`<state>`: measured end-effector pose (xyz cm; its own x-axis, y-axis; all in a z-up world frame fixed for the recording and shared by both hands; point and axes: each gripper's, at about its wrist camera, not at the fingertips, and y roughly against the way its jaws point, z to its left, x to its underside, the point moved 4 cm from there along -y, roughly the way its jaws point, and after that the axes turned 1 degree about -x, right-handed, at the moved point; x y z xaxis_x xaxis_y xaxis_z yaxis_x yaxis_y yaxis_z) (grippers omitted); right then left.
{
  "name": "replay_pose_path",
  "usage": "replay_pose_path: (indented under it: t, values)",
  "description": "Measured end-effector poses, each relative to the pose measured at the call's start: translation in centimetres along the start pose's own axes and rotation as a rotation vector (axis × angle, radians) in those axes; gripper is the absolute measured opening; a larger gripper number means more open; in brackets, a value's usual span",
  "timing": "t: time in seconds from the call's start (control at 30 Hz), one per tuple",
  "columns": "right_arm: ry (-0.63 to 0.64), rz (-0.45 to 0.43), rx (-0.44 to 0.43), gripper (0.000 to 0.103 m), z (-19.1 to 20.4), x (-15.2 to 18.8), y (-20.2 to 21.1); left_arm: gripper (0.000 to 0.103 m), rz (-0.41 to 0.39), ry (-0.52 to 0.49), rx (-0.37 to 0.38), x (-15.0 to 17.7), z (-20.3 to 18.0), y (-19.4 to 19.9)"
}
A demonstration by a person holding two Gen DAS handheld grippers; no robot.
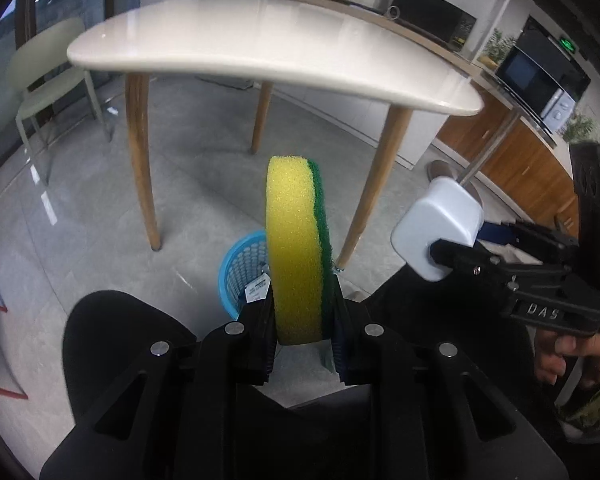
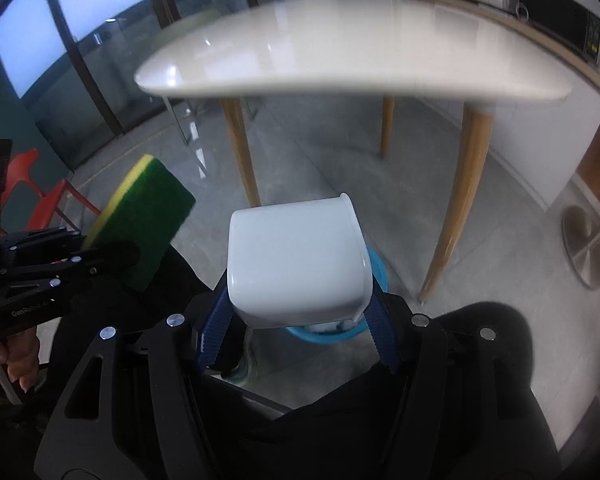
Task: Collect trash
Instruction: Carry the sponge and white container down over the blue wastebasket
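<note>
left gripper (image 1: 300, 320): fingers clamped on yellow-green sponge (image 1: 296, 248)
right gripper (image 2: 296, 320): fingers clamped on white cup (image 2: 296, 264)
blue basket (image 1: 240, 272): on floor, below both

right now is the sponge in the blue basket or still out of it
Out. The sponge stands on edge, clamped in the left tongs above the floor, with the blue basket below and behind it.

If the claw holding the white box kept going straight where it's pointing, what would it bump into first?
Most likely the blue basket on the floor. The right claw, shut on the white box, points downward, and the basket's rim shows just beyond and below the box. Depth is unclear, so it could miss the rim and meet the grey floor instead.
</note>
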<state>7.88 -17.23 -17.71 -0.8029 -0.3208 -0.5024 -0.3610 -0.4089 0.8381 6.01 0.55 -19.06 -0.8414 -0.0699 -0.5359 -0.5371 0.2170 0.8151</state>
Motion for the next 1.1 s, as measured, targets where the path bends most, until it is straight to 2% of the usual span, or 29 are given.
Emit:
replay_pose_path:
  t: [0.1,0.4,0.67,0.87,1.03,1.1]
  values:
    - [-0.035,0.047,-0.001,0.058,-0.7,0.6,-2.5,0.021,0.051,0.024,-0.008,0.8,0.8,-2.8]
    - [-0.162,0.195,0.038,0.058,-3.8,2.9,-10.0,0.021,0.116,0.071,-0.019,1.5,2.6,-8.8]
    - [-0.220,0.251,0.039,0.058,-5.1,2.4,-14.2,0.021,0.184,0.149,0.021,1.2,3.5,-13.2]
    - [-0.242,0.288,0.048,0.058,-5.9,1.7,-18.0,0.021,0.212,0.146,0.008,0.2,3.7,-16.7]
    - [-0.267,0.333,0.046,0.058,-6.8,1.5,-21.2,0.022,0.265,0.160,0.026,0.1,4.1,-19.7]
    - [-0.272,0.349,0.037,0.058,-7.1,1.5,-22.5,0.022,0.286,0.159,0.008,-0.1,4.5,-21.1]
